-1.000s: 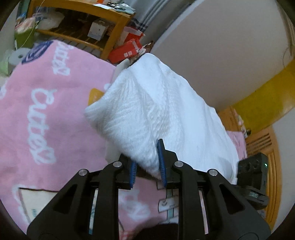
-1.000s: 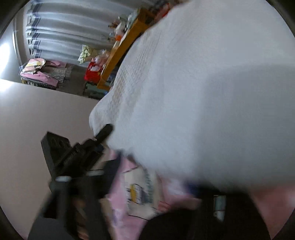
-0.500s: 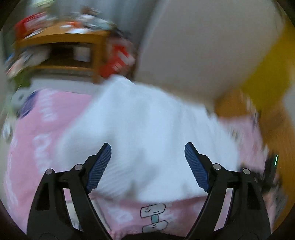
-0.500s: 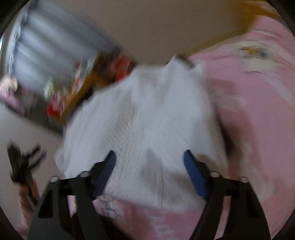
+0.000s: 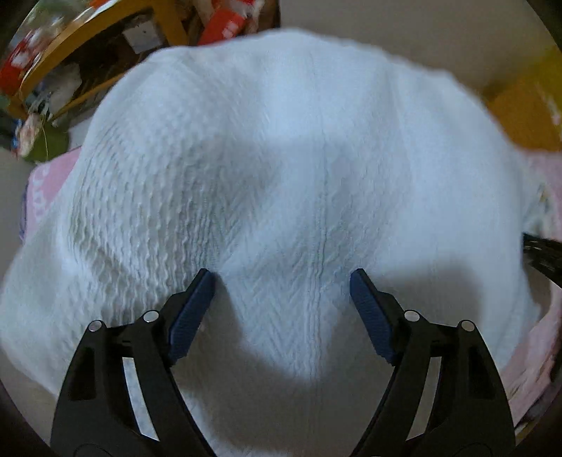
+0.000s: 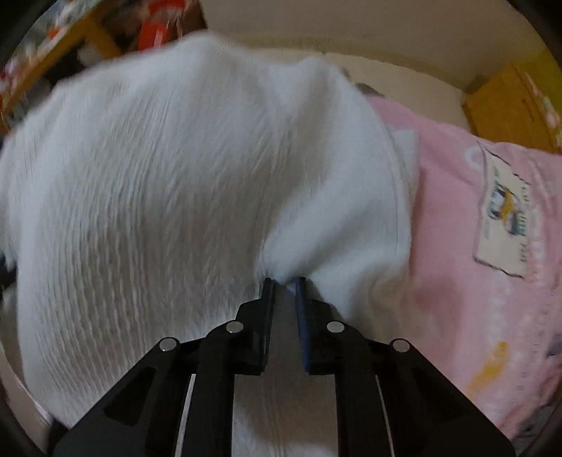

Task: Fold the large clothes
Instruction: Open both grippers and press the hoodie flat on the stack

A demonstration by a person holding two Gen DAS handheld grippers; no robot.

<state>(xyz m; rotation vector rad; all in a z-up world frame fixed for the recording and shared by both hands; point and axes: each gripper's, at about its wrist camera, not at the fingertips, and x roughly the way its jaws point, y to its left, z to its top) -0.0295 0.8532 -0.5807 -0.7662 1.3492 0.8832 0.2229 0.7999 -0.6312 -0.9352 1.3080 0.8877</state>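
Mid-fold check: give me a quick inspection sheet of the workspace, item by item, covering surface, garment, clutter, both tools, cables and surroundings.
Surface: pink printed blanket, with a cartoon patch at its right.
Job's things: white textured garment lies bunched on the blanket, filling most of both views.
Clutter: red boxes and small items on a wooden shelf behind the garment; blurred.
Grippers: left tool open, jaws wide above the garment, holding nothing. Right tool shut on a pinch of the garment near its right edge.
Cables: nothing seen.
Surroundings: beige wall behind; yellow-orange wooden furniture at far right.
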